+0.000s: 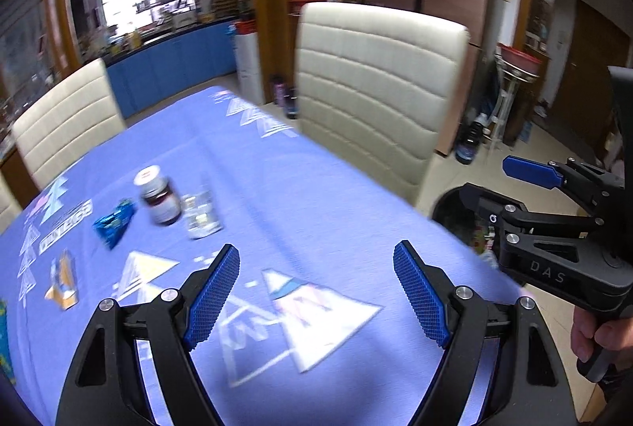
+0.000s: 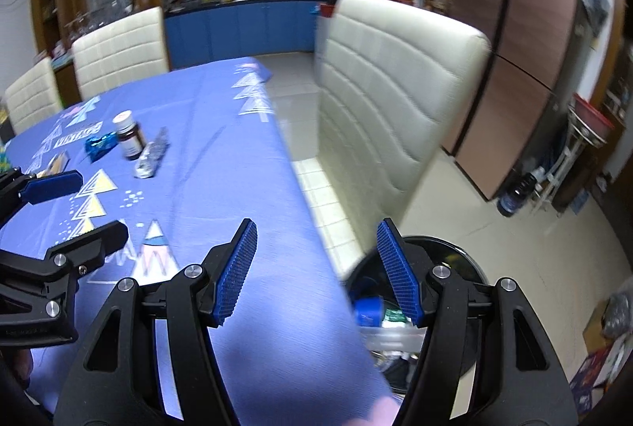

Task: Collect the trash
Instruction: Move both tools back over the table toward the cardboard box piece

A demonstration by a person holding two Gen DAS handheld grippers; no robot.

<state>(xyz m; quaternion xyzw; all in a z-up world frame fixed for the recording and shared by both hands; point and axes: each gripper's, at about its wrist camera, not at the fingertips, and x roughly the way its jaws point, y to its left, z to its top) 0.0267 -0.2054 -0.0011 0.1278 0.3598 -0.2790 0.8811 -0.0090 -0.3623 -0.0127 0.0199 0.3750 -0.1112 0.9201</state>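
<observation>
**Left wrist view: trash lies ahead-left of both claws**

Left claw [image 1: 316,291] gapes empty, nearer the blue wrapper [image 1: 113,223], bottle [image 1: 158,198] and clear piece [image 1: 202,215] toward the worktop [image 1: 316,188] far-left edge. Right claw [image 2: 316,267] gapes empty over the bin [image 2: 455,267].

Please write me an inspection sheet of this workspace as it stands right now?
Surface: table under a blue patterned cloth.
Job's things: blue wrapper, dark jar with white lid, crumpled clear plastic, small orange-and-white packet; black bin on the floor by the table edge already holds trash.
Clutter: nothing seen beyond these.
Grippers: left gripper open and empty over the cloth; right gripper open and empty, partly over the bin.
Cables: nothing seen.
Surroundings: cream chairs, blue cabinets, brown fridge.
</observation>
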